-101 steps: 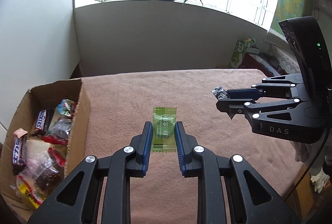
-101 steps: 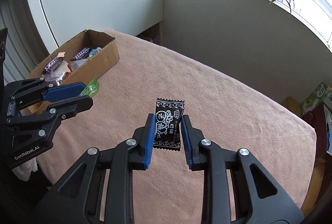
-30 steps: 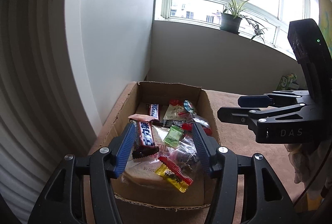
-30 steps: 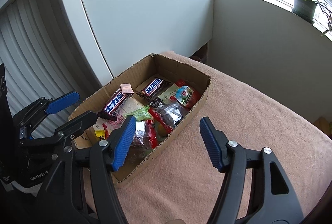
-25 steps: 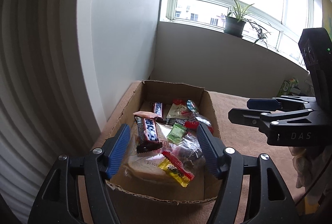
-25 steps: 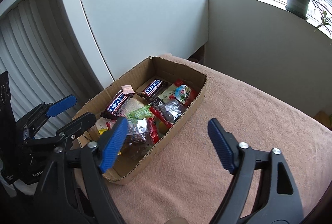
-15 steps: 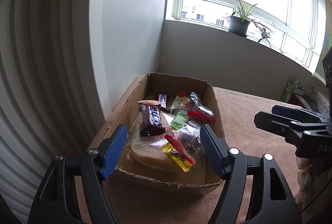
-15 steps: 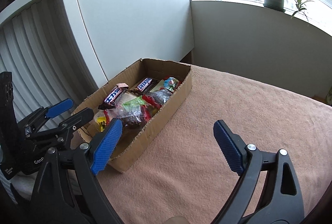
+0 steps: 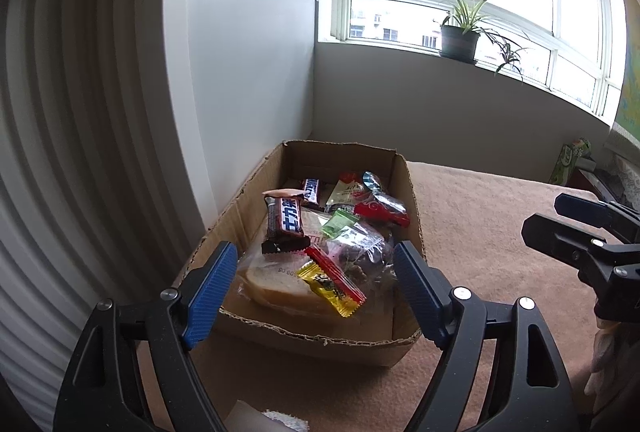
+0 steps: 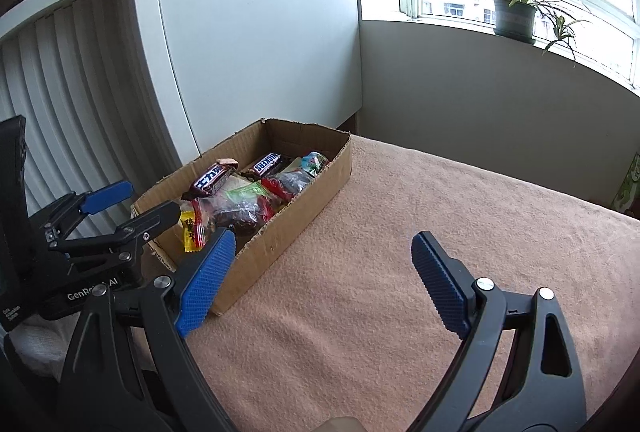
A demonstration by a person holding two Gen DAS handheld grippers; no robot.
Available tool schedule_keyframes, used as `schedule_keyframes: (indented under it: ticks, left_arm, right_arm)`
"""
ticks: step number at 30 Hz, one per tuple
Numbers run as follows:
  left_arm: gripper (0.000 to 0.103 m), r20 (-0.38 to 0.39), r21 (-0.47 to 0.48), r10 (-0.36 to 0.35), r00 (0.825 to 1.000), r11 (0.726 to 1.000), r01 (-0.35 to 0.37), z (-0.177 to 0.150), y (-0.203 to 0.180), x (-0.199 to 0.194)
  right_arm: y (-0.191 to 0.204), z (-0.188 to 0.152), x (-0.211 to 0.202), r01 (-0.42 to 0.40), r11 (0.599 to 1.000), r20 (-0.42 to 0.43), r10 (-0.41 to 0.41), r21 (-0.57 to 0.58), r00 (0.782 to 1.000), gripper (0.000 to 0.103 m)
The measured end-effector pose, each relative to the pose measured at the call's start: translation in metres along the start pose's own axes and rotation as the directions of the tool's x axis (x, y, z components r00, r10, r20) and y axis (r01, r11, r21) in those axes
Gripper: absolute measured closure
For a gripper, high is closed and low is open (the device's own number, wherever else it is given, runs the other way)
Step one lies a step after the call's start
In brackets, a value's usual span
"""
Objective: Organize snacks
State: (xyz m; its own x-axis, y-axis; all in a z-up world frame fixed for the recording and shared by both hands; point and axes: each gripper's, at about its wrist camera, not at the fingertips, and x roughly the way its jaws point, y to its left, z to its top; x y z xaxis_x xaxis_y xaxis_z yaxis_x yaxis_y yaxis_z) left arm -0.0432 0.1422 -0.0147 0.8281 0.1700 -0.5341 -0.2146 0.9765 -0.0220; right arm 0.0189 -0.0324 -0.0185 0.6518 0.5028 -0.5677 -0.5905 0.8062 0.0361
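Cardboard box (image 9: pixel 408 216) of snacks on table (image 10: pixel 400 272), long axis running away toward the wall. Left gripper (image 9: pixel 316 288) opening, empty; right gripper (image 10: pixel 320 268) wide, empty.

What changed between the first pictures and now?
Both sweets were let go: the left hand-held gripper no longer holds the green candy, which now lies in the cardboard box; its jaws are opening, empty. The right hand-held gripper, which held a black packet, is open and empty. The box stayed on the pink cloth.
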Motion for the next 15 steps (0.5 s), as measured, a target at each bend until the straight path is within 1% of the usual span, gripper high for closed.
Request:
schedule_keyframes:
  ticks: [4, 8, 15]
  left_arm:
    - [0.022, 0.007, -0.002, 0.001, 1.0, 1.0, -0.001, -0.001, -0.002, -0.003]
    - [0.022, 0.009, -0.003, 0.0, 1.0, 1.0, 0.0, -0.002, -0.002, -0.004]
    - [0.022, 0.007, -0.009, 0.002, 1.0, 1.0, -0.002, -0.002, -0.001, -0.004]
  right_arm:
    - [0.008, -0.003, -0.006, 0.023, 0.999, 0.022, -0.022, -0.037, 1.0, 0.011]
    - [0.012, 0.001, -0.012, 0.01, 0.999, 0.046, -0.008, -0.037, 0.999, 0.011]
    - [0.011, -0.001, -0.011, 0.006, 0.999, 0.044, -0.004, -0.033, 0.999, 0.011]
